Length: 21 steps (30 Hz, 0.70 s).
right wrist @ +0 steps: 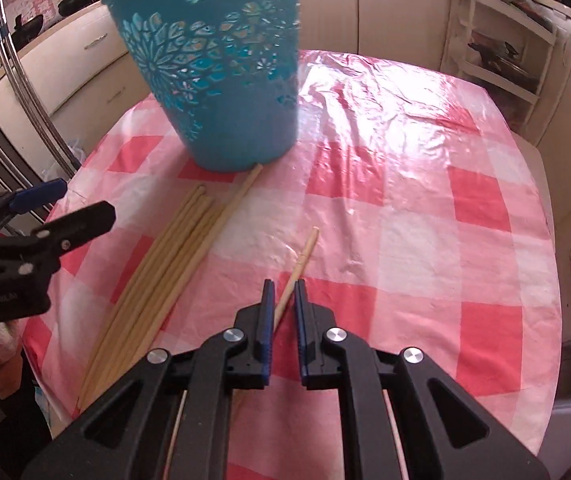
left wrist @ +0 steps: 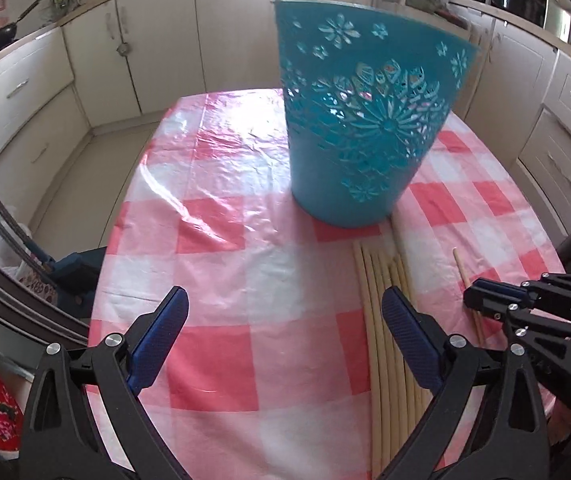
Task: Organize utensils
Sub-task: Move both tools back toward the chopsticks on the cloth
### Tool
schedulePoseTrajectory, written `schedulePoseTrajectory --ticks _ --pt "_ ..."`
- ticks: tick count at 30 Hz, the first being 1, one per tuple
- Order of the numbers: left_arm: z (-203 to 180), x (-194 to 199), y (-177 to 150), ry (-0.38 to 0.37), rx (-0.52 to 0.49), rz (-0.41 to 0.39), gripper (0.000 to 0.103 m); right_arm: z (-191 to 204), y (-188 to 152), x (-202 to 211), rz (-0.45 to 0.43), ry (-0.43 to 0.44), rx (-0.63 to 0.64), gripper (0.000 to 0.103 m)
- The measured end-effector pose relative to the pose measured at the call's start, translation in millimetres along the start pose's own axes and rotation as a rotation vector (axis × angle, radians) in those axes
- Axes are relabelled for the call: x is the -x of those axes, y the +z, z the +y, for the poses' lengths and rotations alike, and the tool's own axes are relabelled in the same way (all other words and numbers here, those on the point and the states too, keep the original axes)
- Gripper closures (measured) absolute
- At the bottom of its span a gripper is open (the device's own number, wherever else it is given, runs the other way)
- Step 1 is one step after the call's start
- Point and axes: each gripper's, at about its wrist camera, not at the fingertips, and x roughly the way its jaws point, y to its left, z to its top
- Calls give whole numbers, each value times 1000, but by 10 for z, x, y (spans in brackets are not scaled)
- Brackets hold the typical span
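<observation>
A teal plastic basket with cut-out flowers stands upright on the checked tablecloth. Just in front of it lies a bundle of several pale wooden chopsticks. One single chopstick lies apart to their right. My right gripper is shut on it, with the stick running between the blue pads and its far end on the cloth. My left gripper stands wide open above the cloth, its right finger over the bundle, holding nothing.
The table is covered in a shiny red-and-white checked plastic cloth. Cream kitchen cabinets ring the room. A white shelf rack stands at the right, pans sit on the counter at the left, and a chair back is at the table's left edge.
</observation>
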Motion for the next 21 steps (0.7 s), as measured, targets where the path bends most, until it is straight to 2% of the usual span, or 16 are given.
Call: schedulePoseTrajectory --ticks 3,12,21 --pt "-32 -105 -12 12 3 30 10 -91 -54 10 -27 39 -55 93" --pt "34 -288 -36 -9 58 81 10 -92 -44 -19 -55 73 -77 91" --pt "-60 -387 -38 3 38 98 10 -114 -45 -28 -62 89 -90 91"
